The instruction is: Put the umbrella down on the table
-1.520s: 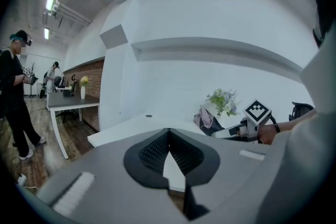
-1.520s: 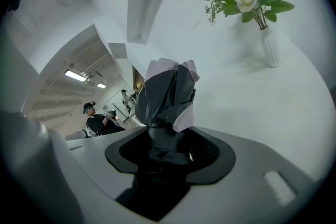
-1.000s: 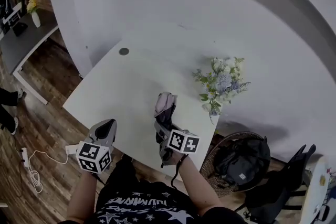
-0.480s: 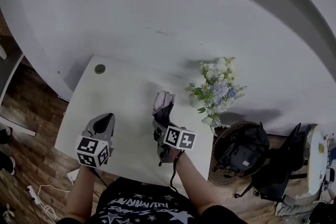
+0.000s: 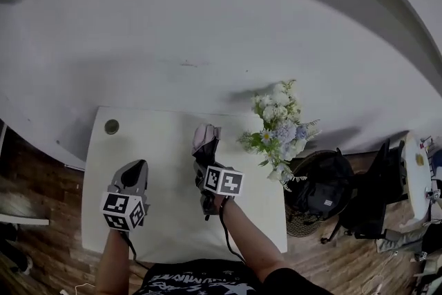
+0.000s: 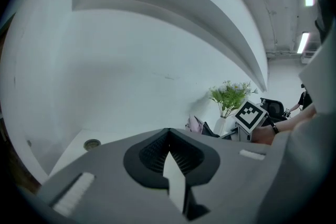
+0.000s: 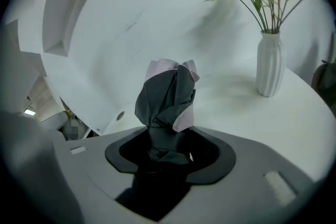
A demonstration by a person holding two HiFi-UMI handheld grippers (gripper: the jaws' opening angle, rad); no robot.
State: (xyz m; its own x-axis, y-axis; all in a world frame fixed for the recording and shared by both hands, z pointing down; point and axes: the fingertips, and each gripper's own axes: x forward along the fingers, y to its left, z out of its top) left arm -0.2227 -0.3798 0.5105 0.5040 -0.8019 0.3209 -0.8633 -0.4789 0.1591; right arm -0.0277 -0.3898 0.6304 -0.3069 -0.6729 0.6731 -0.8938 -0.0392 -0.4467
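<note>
Folded umbrella clamped in the right gripper, free end protruding forward over the white table, gripped end hidden between jaws, table contact indiscernible, left gripper pressed together, empty.

We're seeing the umbrella as dark charcoal with pale pink folds at its tip, over a plain white table and a plain grey-white wall. At 2 o'clock from it the flowers mix white, soft blue and lilac with green leaves, in a white ribbed vase, and at 8 o'clock there's brown wood-grain floor. The left gripper and right gripper are grey with black pads, each with a black-and-white square-marker cube, and the shirt at 6 o'clock is black with white print.
</note>
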